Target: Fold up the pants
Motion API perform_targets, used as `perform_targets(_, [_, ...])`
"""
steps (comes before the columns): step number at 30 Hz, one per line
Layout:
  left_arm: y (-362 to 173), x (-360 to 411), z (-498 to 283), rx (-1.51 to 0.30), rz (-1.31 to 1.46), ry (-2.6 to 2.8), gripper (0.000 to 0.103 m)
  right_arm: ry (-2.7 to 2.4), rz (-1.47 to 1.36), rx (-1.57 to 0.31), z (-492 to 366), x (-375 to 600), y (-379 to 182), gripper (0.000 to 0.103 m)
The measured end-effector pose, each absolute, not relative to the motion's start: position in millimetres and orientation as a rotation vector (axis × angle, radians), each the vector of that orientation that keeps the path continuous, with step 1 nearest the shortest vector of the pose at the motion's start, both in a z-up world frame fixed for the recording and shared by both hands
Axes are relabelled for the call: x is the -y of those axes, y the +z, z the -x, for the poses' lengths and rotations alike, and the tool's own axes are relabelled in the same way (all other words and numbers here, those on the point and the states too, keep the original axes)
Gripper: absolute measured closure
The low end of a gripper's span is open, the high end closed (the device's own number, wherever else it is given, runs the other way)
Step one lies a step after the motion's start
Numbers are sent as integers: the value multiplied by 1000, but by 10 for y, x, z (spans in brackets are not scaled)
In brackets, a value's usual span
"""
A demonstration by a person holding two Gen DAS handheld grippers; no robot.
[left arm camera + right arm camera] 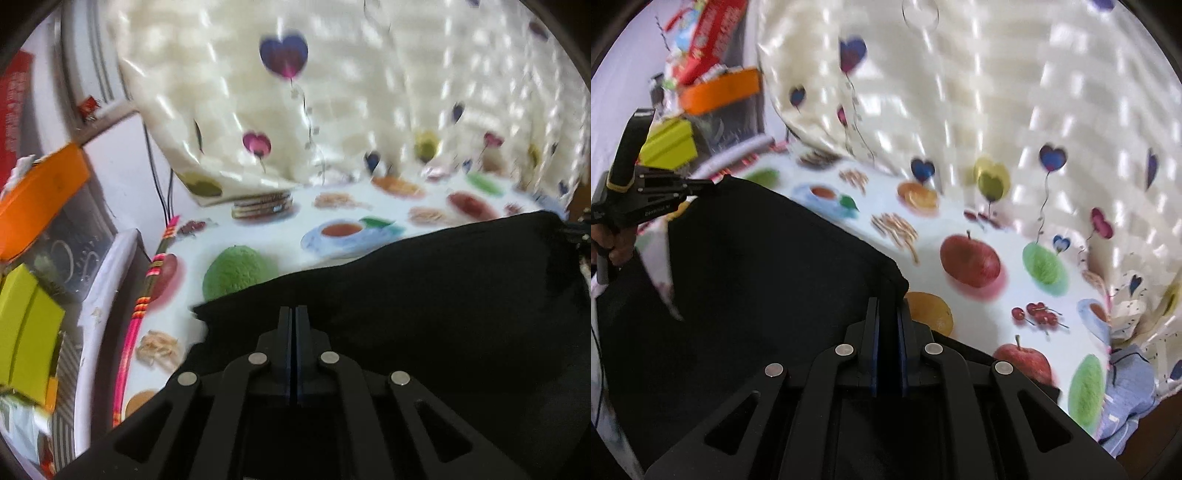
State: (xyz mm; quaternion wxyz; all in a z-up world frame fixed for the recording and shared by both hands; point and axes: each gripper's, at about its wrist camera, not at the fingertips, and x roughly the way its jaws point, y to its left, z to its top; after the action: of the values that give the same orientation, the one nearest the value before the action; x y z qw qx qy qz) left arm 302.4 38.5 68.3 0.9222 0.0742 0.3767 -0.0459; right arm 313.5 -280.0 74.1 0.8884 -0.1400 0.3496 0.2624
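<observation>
Left gripper [295,314] pinched on pants [424,280] edge; right gripper [886,306] clamps a corner. Pants lie over table [960,221]. Only right view shows left gripper [701,183] from outside.

The desk [1015,236] is covered by a white cloth printed with apples, cherries, teacups and green fruit. Black pants [768,266] lie spread across it, reaching its near side. A pale blue garment [1130,391] sits crumpled at the desk's right edge, beside the heart-patterned curtain [997,92].
</observation>
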Motion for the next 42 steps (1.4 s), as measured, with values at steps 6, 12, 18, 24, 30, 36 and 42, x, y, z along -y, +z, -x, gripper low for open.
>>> perform_targets(6, [993, -503, -2244, -674, -58, -123, 101, 556, 279, -621, -2364, 2876, 1030, 95])
perform_targets(12, [898, -492, -1482, -656, -24, -154, 101, 557, 273, -590, -1497, 2921, 910, 95])
perform_targets(18, [565, -505, -929, -716, 31, -170, 101, 536, 231, -667, -914, 2991, 454, 95])
perform_targets(24, [214, -599, -683, -818, 103, -153, 100, 503, 174, -786, -655, 3091, 19, 91])
perform_targets(30, [199, -773, -320, -794, 200, -139, 96, 488, 99, -804, -411, 3217, 4, 73])
perform_targets(36, [306, -970, -215, -741, 280, -71, 53, 432, -32, -782, -253, 3446, 28, 64])
perform_targets(42, [491, -852, -604, -743, 272, -28, 51, 346, -131, -741, -257, 3666, 88, 64])
